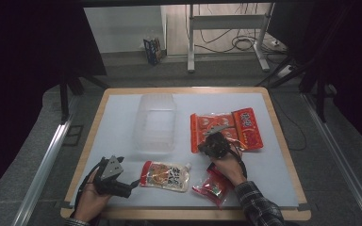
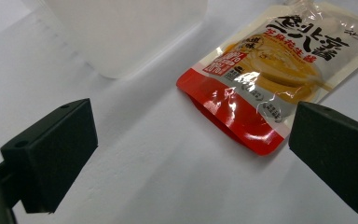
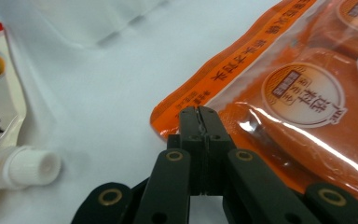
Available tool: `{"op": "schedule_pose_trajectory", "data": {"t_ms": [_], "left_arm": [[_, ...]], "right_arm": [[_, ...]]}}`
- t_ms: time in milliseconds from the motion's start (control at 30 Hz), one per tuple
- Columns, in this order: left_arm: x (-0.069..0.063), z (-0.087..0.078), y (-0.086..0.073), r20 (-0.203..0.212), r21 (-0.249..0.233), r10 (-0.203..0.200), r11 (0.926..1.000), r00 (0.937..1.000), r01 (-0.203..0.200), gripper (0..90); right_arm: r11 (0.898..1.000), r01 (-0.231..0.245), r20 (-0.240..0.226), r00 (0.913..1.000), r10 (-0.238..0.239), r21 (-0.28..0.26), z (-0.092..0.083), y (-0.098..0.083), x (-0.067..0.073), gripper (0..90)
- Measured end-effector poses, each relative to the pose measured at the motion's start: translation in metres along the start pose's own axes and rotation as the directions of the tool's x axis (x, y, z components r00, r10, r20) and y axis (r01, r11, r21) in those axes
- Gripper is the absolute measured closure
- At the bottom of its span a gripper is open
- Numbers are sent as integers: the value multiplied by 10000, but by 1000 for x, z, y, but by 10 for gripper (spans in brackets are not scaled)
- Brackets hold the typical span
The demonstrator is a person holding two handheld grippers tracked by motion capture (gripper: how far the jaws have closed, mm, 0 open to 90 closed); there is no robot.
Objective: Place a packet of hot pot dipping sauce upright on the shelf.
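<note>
Right gripper [image 3: 199, 112], jaws closed on orange packet [image 3: 303, 98] edge; left gripper [image 2: 191, 154], jaws open, beside sauce pouch [image 2: 279, 70] on counter [image 1: 122, 117]

We see a white-topped table [image 1: 122, 113] with a wooden rim. On it lie a clear tub [image 1: 154, 122] at centre, an orange pack [image 1: 226, 129] right of it, a spouted pouch [image 1: 166, 175] at lower centre, and a red packet [image 1: 213, 187] at lower right.

Black tool [image 3: 199, 116] with brass-ringed pivots; grey plate on left tool [image 1: 114, 175]; plaid sleeve [image 1: 259, 205]
</note>
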State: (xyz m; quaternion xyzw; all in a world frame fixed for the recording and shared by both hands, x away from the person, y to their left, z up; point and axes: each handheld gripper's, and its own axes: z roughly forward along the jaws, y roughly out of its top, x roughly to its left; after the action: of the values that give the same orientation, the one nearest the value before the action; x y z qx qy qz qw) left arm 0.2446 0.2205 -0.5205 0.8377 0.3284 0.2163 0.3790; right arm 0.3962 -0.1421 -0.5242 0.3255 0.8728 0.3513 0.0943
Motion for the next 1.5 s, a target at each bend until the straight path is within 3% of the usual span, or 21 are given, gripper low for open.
{"op": "schedule_pose_trajectory", "data": {"t_ms": [267,467,533,567,600,767,933,1167,1300,1400,1500], "left_arm": [[0,-3,0,10,-198,-13,9998,10000,13,12],[-1,-2,0,30,-188,55,9998,10000,-54,13],[-1,-2,0,49,-183,68,9998,10000,-67,13],[-1,-2,0,49,-181,69,9998,10000,-68,13],[-1,-2,0,49,-180,68,9998,10000,-67,14],[-1,-2,0,43,-202,70,9998,10000,-69,13],[-1,-3,0,35,-204,92,9997,10000,-92,14],[-1,-3,0,24,-217,99,9997,9999,-99,14],[-1,-3,0,16,-223,118,9997,9999,-118,14],[-1,-3,0,22,-238,114,9997,9999,-113,13],[-1,-3,0,26,-192,191,9996,9998,-190,13]], "right_arm": [[9986,488,238,9985,-493,192,-6,2,8,758],[9966,721,545,9958,-741,392,-13,3,9,545],[9973,723,696,9949,-732,157,-20,5,5,432],[9973,723,696,9949,-732,157,-20,5,5,432],[9975,712,756,9946,-711,4,-24,6,1,355],[9985,471,976,9942,-442,-278,-36,4,-11,251],[9986,121,1122,9937,-61,-523,-46,1,-23,183],[9987,62,1652,9863,23,-513,-59,-8,-44,60],[9989,-120,1879,9820,205,-464,-66,-12,-54,47],[9963,-655,1861,9797,747,-551,-75,-18,-66,34],[9950,-841,2072,9738,935,-536,-80,-23,-74,29]]}}
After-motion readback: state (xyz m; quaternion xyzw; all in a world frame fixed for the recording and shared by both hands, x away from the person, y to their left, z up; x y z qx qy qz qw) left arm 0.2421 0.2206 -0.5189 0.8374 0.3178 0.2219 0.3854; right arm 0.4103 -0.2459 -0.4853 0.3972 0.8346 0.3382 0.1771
